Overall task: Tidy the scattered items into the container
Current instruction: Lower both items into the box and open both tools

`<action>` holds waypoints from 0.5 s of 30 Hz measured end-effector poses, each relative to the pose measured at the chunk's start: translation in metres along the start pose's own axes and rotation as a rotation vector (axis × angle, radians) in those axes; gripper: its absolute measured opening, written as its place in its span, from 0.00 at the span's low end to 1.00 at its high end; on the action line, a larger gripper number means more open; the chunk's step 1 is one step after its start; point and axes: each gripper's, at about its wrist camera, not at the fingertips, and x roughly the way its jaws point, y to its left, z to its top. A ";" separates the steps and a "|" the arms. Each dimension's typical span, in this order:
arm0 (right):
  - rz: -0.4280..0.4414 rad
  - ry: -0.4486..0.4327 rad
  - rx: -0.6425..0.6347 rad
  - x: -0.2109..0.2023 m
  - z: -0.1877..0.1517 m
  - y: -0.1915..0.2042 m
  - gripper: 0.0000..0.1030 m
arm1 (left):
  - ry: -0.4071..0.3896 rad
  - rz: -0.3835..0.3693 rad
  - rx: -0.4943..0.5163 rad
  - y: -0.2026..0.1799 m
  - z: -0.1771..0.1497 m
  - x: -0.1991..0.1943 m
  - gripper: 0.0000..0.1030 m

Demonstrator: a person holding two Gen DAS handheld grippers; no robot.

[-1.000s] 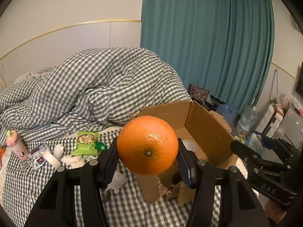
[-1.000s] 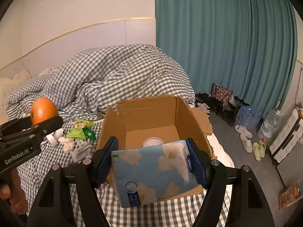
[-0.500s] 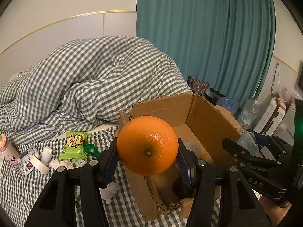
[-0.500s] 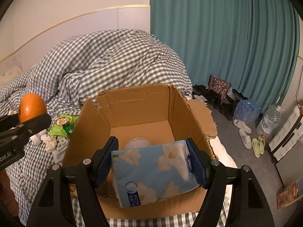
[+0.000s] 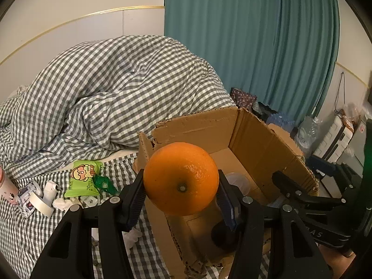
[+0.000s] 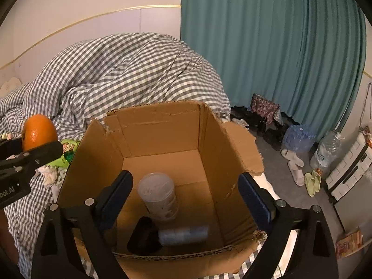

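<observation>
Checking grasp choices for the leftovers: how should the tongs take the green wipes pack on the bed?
Grip the green wipes pack across its two long edges, coming from above. It lies flat on the checked sheet, so only its thin sides offer purchase, and clutter crowds its lower end.

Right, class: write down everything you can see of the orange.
The orange is round, bright and glossy, with a dimpled peel and a small dark navel facing the left wrist camera. The left gripper clamps it between its blue-padded fingers, over the near left corner of the cardboard box. Nothing else touches it.

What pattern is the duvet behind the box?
Grey-and-white gingham check on the duvet; clearest in the right wrist view.
</observation>
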 end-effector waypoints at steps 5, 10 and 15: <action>-0.027 -0.036 0.045 -0.009 0.002 -0.011 0.89 | 0.005 -0.006 0.007 -0.003 0.000 0.001 0.56; -0.033 -0.059 0.080 -0.021 0.003 -0.025 0.89 | 0.013 -0.020 0.025 -0.011 0.002 0.008 0.56; -0.041 -0.074 0.088 -0.029 0.003 -0.034 0.89 | 0.036 -0.032 0.041 -0.023 0.003 0.020 0.56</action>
